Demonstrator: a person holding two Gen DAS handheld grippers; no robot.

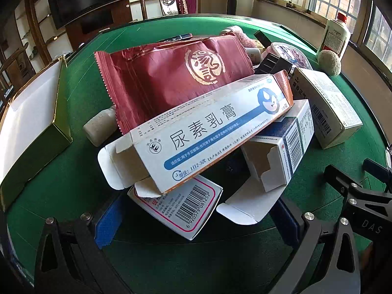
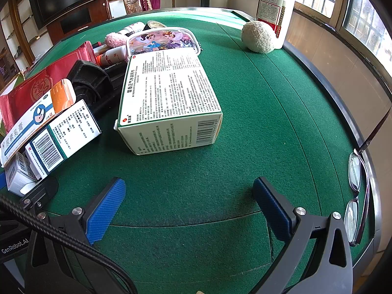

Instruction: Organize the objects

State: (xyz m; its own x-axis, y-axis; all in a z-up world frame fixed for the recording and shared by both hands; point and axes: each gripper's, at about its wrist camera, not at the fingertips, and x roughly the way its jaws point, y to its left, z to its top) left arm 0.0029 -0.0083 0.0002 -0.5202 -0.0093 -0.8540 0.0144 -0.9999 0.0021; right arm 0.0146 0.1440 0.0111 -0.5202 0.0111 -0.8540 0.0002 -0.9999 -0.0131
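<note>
A heap of packages lies on the green felt table (image 1: pixel 73 176). A long white-and-blue ointment box (image 1: pixel 208 132) rests on top, over a small pink-edged barcode box (image 1: pixel 181 205) and an open blue-and-white box (image 1: pixel 281 152). A red foil pouch (image 1: pixel 171 73) lies behind. My left gripper (image 1: pixel 196 220) is open, its blue pads either side of the barcode box, not closed on it. My right gripper (image 2: pixel 188 208) is open and empty above bare felt, just in front of a large white-and-green medicine box (image 2: pixel 169 98). The ointment box also shows in the right wrist view (image 2: pixel 31 120).
A gold-and-white box (image 1: pixel 31 127) lies at the left. A cartoon-printed pouch (image 2: pixel 161 41), a woolly ball (image 2: pixel 258 36) and a white bottle with a red cap (image 2: pixel 274 7) stand farther back. Glasses (image 2: pixel 356 196) lie by the table's right rim. A black plastic part (image 2: pixel 90 83) sits in the heap.
</note>
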